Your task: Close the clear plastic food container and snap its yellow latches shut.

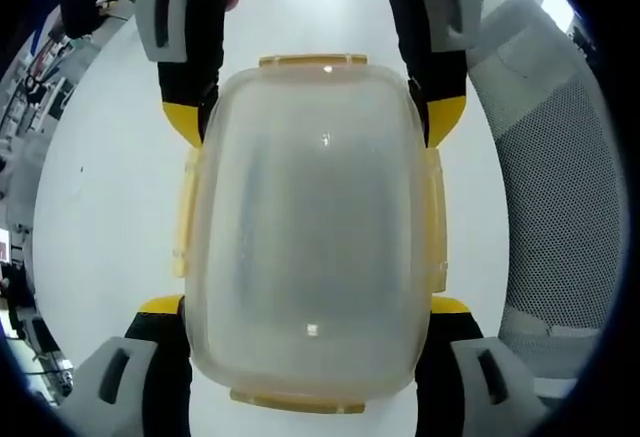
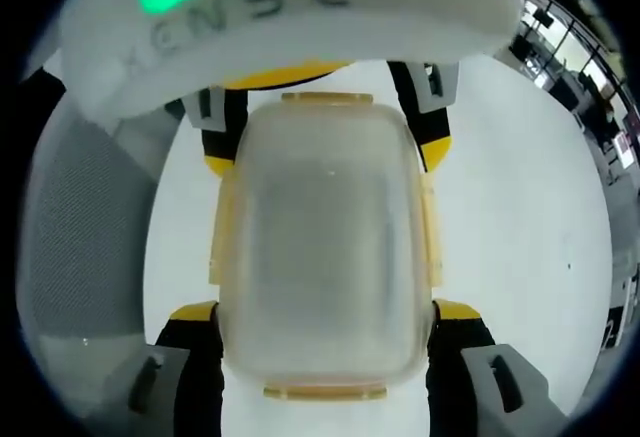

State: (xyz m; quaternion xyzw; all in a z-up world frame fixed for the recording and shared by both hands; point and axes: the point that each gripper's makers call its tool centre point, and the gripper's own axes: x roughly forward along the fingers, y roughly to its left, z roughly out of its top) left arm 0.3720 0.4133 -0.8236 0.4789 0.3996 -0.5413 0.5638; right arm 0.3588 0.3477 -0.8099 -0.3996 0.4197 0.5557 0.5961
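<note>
The container's contents cannot be made out through its frosted plastic, and my jaw tips are cut off behind its walls in both views, so actual contact at the pads cannot be confirmed. In the left gripper view, my left gripper (image 1: pixel 308 309) stands with its jaws spread wide, one on each side of the clear container (image 1: pixel 310 227) at the lower centre of the frame; they appear to grip its near end. The right gripper (image 1: pixel 312 117) enters from the top, its jaws likewise bracketing the far end. Yellow latches (image 1: pixel 312 60) run along all four edges; I cannot tell whether they are snapped. In the right gripper view, my right gripper (image 2: pixel 322 319) flanks the container at lower centre. Beyond lies a white table (image 1: pixel 110 187), and a grey mesh chair (image 1: pixel 565 177) occupies the right of the frame.
</note>
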